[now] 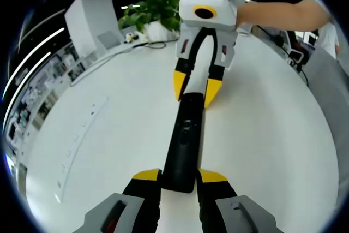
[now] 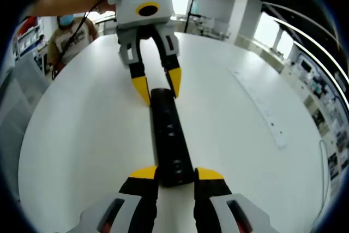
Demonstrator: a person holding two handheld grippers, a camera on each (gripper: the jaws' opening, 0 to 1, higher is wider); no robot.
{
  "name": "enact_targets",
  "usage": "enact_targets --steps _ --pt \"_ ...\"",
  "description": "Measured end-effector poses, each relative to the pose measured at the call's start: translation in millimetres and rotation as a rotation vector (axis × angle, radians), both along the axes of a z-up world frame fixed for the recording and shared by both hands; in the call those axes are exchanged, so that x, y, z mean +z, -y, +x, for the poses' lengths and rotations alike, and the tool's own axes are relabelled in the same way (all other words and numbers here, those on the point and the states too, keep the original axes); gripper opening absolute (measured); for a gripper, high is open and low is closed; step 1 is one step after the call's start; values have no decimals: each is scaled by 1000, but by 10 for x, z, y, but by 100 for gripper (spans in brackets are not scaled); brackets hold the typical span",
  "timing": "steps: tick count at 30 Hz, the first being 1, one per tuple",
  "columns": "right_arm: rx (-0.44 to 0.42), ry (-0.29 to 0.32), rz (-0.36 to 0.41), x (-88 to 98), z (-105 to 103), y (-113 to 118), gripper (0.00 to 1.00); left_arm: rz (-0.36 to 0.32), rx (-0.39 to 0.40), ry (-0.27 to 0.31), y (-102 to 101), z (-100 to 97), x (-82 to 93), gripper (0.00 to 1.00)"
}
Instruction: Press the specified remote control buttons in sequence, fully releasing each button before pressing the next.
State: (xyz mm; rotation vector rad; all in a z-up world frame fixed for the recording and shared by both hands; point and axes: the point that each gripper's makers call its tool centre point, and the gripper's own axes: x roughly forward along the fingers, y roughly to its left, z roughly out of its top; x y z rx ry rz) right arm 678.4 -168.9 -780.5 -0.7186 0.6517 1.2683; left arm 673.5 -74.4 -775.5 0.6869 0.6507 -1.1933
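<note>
Black plastic, the remote control [image 1: 184,140] lies flat on the white desk [image 1: 272,135], lengthwise between the two tongs. The left tongs [image 1: 180,175] bracket its near end, the right tongs [image 2: 175,174] the opposite end; both stand narrowly open, contact unclear. Steady one end, press one button squarely with a single tip, then lift fully clear.

Table [image 1: 262,135] lies bare on both sides of the remote control [image 1: 184,143]; power strip [image 1: 79,137] lies well apart from it.
</note>
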Motion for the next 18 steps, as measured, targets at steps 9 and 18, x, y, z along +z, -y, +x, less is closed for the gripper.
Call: enact_targets --steps 9,18 --pt "-14 -9 9 -4 23 7 24 -19 14 -5 -11 12 -2 26" --pt "-25 -8 13 2 32 10 26 -36 33 3 -18 20 7 28"
